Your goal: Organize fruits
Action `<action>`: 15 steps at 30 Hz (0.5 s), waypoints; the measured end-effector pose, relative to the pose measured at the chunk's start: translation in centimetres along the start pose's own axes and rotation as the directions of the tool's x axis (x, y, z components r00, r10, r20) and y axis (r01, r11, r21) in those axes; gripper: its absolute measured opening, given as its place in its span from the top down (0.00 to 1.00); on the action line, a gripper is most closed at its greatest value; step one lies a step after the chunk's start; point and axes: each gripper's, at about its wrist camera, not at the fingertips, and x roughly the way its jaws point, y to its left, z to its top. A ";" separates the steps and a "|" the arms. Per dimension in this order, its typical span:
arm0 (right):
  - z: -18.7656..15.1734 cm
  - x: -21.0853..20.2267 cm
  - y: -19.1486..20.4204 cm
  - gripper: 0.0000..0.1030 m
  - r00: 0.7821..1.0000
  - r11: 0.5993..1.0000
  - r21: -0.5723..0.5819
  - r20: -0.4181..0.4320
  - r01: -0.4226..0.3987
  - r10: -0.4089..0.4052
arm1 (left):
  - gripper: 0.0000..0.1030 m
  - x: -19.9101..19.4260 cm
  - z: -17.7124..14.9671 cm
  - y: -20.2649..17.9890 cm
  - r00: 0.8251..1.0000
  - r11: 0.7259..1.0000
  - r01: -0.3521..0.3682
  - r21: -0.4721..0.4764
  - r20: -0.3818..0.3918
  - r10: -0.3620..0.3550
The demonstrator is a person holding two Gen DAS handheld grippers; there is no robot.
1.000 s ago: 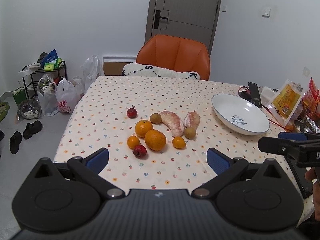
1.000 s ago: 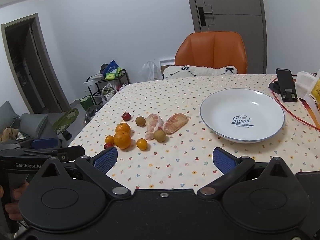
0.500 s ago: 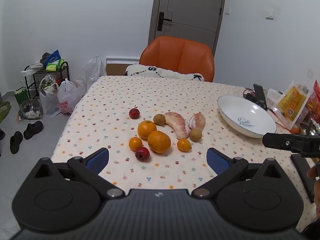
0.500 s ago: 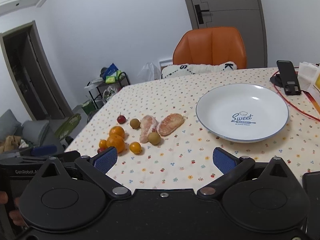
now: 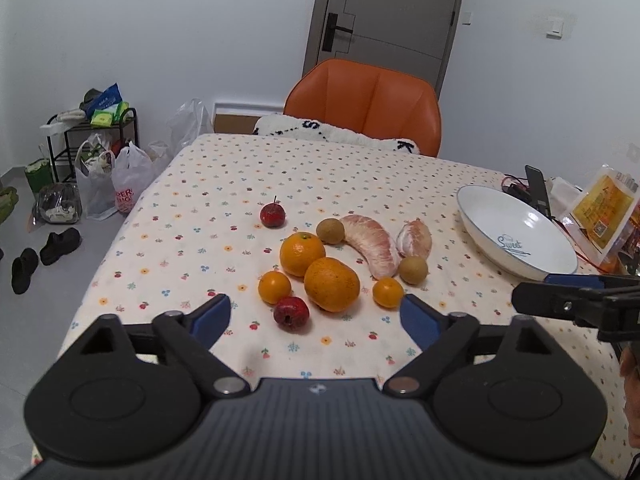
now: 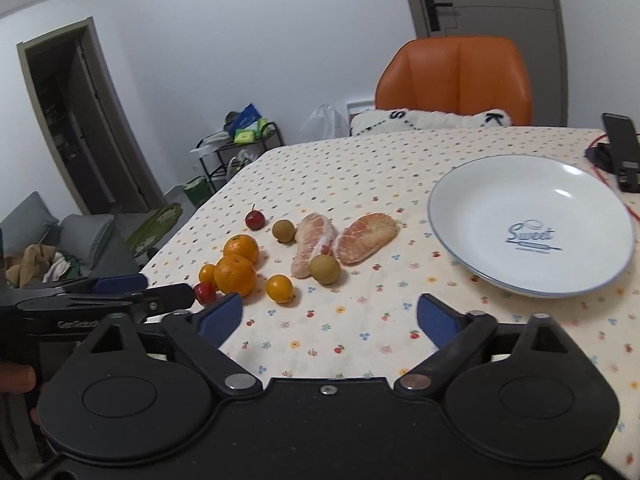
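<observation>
Both tools spread, empty: fruit cluster [image 5: 332,264] just ahead of left tool [image 5: 316,318]; right tool [image 6: 330,314] near plate [image 6: 472,184]; plate's right rim cut off.

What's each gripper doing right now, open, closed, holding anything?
Left gripper: open, holding nothing.
Right gripper: open, holding nothing.

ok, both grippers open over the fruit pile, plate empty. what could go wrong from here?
1. The big orange touches the other orange and the red fruit; closing the left gripper on one may roll its neighbours.
2. The peeled pomelo wedges look soft; squeezing could crush them.
3. The plate sits beside a red cable; the right gripper could snag it.
</observation>
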 end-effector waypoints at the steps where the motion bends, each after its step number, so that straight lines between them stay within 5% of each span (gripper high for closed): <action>1: 0.1 0.4 -0.1 0.18 1.000 1.000 0.002 -0.006 -0.006 0.006 | 0.19 0.3 0.0 0.1 1.000 1.000 -0.001 -0.003 -0.006 0.001; 15: 1.1 4.4 -0.9 0.34 0.997 0.998 0.026 -0.056 -0.059 0.061 | 0.44 3.3 0.0 1.5 0.999 0.998 -0.015 -0.055 -0.050 0.013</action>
